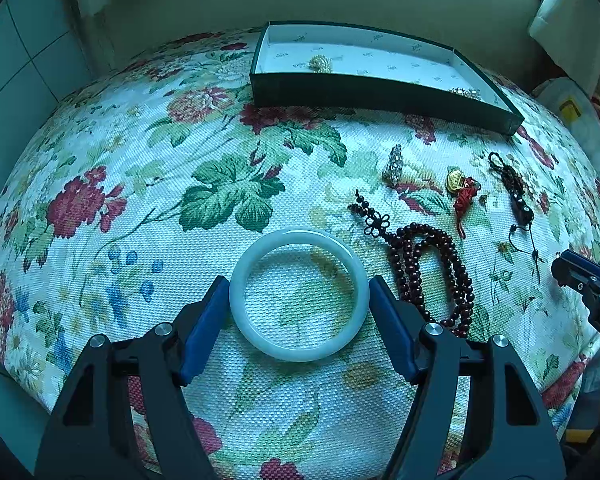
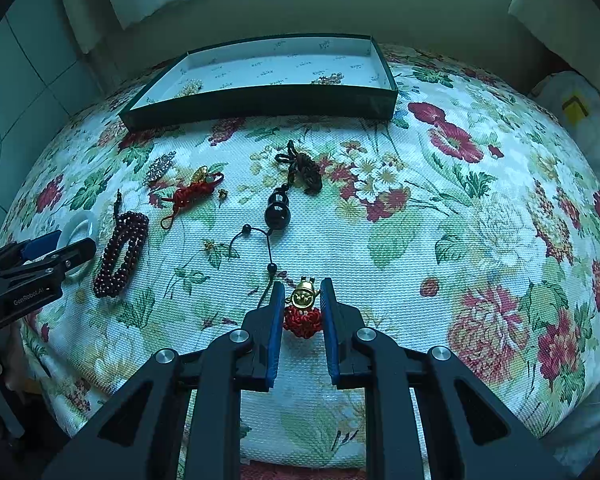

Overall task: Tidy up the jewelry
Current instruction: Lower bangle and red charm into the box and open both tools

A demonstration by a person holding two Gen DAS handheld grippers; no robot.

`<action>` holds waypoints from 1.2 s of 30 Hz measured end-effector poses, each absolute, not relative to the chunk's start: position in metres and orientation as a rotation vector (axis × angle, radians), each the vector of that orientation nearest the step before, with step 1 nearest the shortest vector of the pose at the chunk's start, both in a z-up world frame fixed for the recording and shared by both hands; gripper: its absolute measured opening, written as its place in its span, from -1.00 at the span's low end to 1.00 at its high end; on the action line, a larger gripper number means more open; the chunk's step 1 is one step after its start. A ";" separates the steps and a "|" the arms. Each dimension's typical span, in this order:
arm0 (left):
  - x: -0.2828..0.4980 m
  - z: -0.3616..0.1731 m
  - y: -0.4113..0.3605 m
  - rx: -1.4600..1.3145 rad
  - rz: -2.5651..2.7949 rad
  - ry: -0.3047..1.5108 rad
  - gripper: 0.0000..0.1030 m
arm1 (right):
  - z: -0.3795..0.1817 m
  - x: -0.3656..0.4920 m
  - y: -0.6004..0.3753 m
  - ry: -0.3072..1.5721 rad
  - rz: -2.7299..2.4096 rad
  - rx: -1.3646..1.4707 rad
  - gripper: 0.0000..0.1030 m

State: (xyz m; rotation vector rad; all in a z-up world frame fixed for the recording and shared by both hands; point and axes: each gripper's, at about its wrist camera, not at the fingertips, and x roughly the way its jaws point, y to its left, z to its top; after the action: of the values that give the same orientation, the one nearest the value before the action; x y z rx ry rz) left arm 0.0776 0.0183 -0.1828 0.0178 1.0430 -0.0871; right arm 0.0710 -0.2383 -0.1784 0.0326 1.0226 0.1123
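Note:
A pale jade bangle (image 1: 300,354) lies flat on the floral cloth (image 1: 160,168). My left gripper (image 1: 299,284) is shut on it, one blue pad against each side of its rim. In the right wrist view my right gripper (image 2: 302,288) is shut on a red knotted charm (image 2: 302,322) with a small gold pendant (image 2: 303,296), low over the cloth. A dark green box (image 1: 380,92) with a white lining stands at the back and holds a pearl piece (image 1: 321,63) and another small ornament (image 1: 464,92).
On the cloth lie a dark red bead string (image 1: 432,272), a second red knot with a gold charm (image 1: 462,192), a silver brooch (image 1: 394,166) and a dark pendant on a cord (image 2: 278,208). Two tiny gold pieces (image 2: 222,194) lie near them.

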 end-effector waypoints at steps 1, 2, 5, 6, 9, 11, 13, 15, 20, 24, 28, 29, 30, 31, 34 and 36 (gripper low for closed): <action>0.077 -0.180 0.019 0.017 -0.087 1.036 0.36 | -0.178 0.071 -0.239 1.021 0.113 0.035 -0.64; 0.077 -0.178 0.019 0.018 -0.089 1.031 0.37 | -0.177 0.071 -0.239 1.019 0.114 0.038 -0.64; 0.078 -0.169 0.018 0.018 -0.093 1.015 0.37 | -0.173 0.072 -0.239 1.013 0.117 0.042 -0.64; 0.078 -0.166 0.018 0.018 -0.096 1.008 0.37 | -0.171 0.072 -0.238 1.009 0.120 0.045 -0.64; 0.081 -0.155 0.015 0.017 -0.106 0.987 0.37 | -0.163 0.076 -0.238 0.994 0.131 0.057 -0.64; 0.086 -0.149 0.013 0.016 -0.117 0.976 0.37 | -0.157 0.081 -0.238 0.979 0.141 0.066 -0.64; 0.091 -0.143 0.010 0.015 -0.129 0.967 0.37 | -0.149 0.087 -0.236 0.962 0.146 0.063 -0.64; 0.099 -0.136 0.006 0.017 -0.143 0.953 0.37 | -0.141 0.095 -0.235 0.939 0.153 0.060 -0.64; 0.119 -0.123 -0.004 0.037 -0.165 0.911 0.37 | -0.120 0.116 -0.228 0.884 0.172 0.058 -0.64; 0.140 -0.114 -0.014 0.038 -0.183 0.882 0.37 | -0.106 0.137 -0.218 0.841 0.187 0.040 -0.64; 0.163 -0.109 -0.025 0.041 -0.196 0.858 0.37 | -0.095 0.161 -0.212 0.804 0.201 0.039 -0.64; 0.171 -0.108 -0.028 0.042 -0.199 0.855 0.37 | -0.093 0.166 -0.211 0.797 0.204 0.042 -0.64; 0.179 -0.107 -0.032 0.043 -0.203 0.851 0.37 | -0.091 0.173 -0.210 0.789 0.207 0.046 -0.64; 0.185 -0.108 -0.034 0.044 -0.204 0.847 0.37 | -0.089 0.180 -0.209 0.783 0.208 0.049 -0.64; 0.206 -0.110 -0.043 0.053 -0.207 0.837 0.37 | -0.090 0.201 -0.207 0.780 0.209 0.053 -0.64; 0.218 -0.113 -0.047 0.058 -0.205 0.837 0.37 | -0.093 0.217 -0.206 0.785 0.207 0.057 -0.64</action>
State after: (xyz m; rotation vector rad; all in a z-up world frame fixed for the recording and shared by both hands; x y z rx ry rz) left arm 0.2179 -0.0468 -0.1130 0.0583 0.8371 -0.2045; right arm 0.2167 -0.2059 -0.0930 0.0573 0.7850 0.2067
